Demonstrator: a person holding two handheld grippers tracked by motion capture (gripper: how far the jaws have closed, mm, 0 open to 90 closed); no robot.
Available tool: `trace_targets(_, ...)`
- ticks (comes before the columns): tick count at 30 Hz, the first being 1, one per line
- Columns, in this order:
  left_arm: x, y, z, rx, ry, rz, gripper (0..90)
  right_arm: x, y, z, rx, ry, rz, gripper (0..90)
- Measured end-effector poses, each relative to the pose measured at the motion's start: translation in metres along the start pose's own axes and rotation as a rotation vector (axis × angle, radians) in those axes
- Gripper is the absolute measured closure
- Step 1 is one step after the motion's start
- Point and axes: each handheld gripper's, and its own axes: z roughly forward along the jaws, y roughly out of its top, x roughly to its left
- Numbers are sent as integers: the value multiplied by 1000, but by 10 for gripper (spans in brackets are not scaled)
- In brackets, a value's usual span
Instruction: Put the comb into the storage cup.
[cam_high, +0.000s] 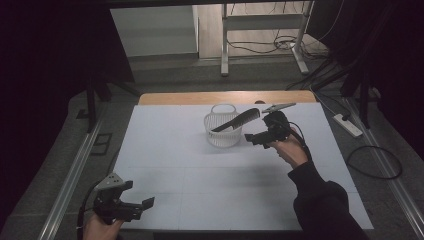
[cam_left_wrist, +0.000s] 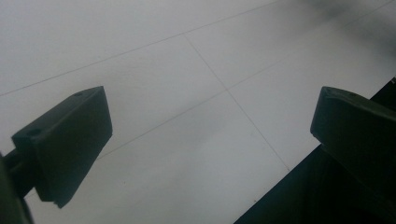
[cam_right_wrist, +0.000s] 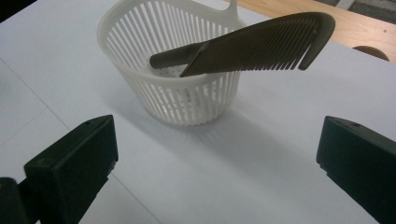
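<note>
1. comb (cam_right_wrist: 252, 49): dark, lying at a slant in the white slatted basket (cam_right_wrist: 140, 60); its handle end is sitting down inside, and its toothed end is sticking out over the rim on the side toward the wooden edge. i am judging the placing step as done.
2. basket, high view (cam_high: 222, 137): standing upright on the white surface (cam_high: 200, 175), toward the far middle, just beside my right claw.
3. right claw (cam_high: 258, 138): i am holding it wide, jaws well apart, gripping nothing; it is pointing at the basket from close by, not touching it.
4. left claw (cam_high: 137, 202): i am holding it wide too, empty, low over the near left corner of the surface, well apart from basket and comb.
5. remaining work, as i am judging it: little or nothing beyond drawing the right claw clear; the comb is leaning on the rim rather than lying fully inside, so it may be tipping out if nudged.
6. hard to make out: the basket floor under the comb handle is lying in shadow; the left gripper view is blurring at its far edge; my left forearm is being cut off at the bottom of the high view; a small round dark shape (cam_right_wrist: 369, 52) on the wooden edge is unidentifiable.
</note>
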Motion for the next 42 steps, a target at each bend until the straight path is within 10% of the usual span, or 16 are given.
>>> trace_targets(42, 1, -1, -2, -17, -4, -8, 0, 20, -26, -33, -11, 45, -42, 0)
